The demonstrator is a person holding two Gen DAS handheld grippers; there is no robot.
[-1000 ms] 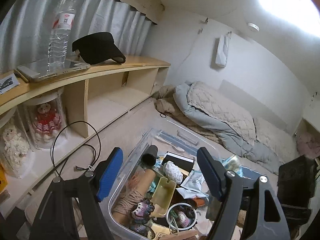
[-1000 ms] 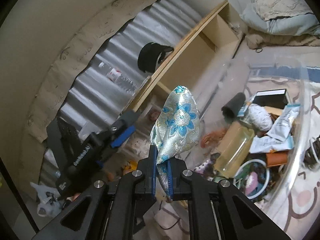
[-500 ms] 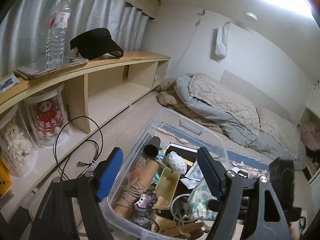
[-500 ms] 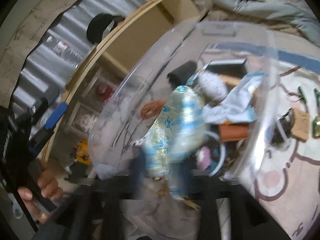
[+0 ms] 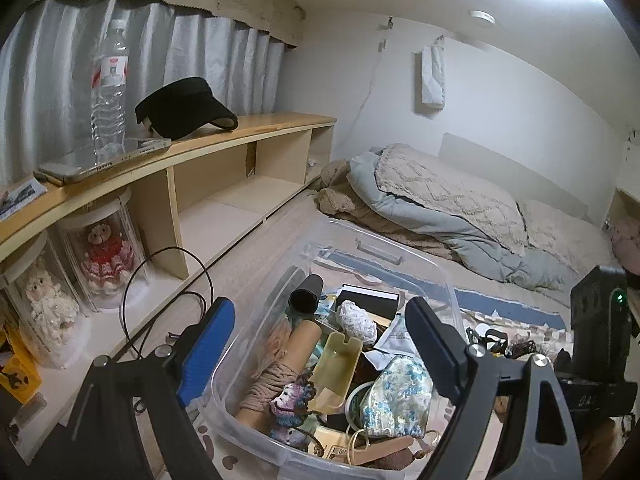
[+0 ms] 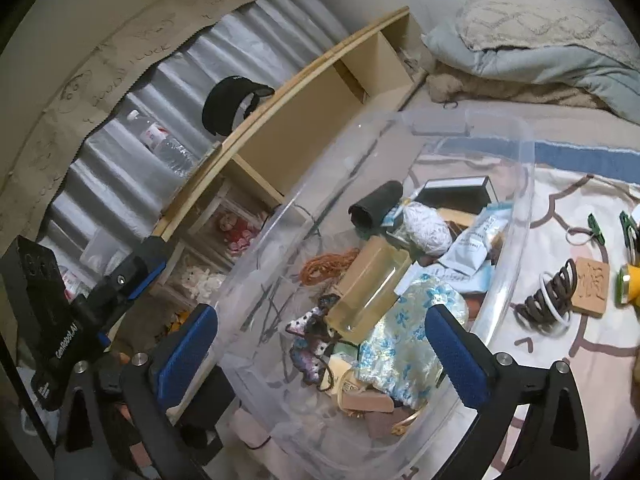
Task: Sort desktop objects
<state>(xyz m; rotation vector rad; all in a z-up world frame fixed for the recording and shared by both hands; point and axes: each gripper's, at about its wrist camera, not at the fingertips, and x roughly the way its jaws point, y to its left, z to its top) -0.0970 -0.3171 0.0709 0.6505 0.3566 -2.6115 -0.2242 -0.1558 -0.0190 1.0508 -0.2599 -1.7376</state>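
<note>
A clear plastic bin (image 5: 400,256) (image 6: 524,184) on the floor holds several small things. Among them are a black tube (image 5: 304,296), a white crochet ball (image 6: 426,228) and a yellowish translucent case (image 6: 372,284). A blue-and-white floral pouch (image 5: 396,396) (image 6: 404,332) lies loose on top at the bin's near end. My right gripper (image 6: 320,316) hovers over that end with its jaws opening wide; the pouch lies below them, untouched by the pads. My left gripper (image 5: 316,312) is above the bin's near left rim, jaws opening, nothing between them.
Right of the bin, a wooden tile (image 6: 590,286), a brown spiral tie (image 6: 548,300) and green clips (image 6: 596,226) lie on the patterned mat. The long wooden shelf (image 5: 240,132) at left carries a water bottle (image 5: 108,88) and a black visor (image 5: 184,108). Bedding (image 5: 440,204) lies behind.
My right gripper, shut on the floral pouch a second ago, swung over the bin and opened; the pouch now lies inside. My left gripper's jaws stand a little wider.
</note>
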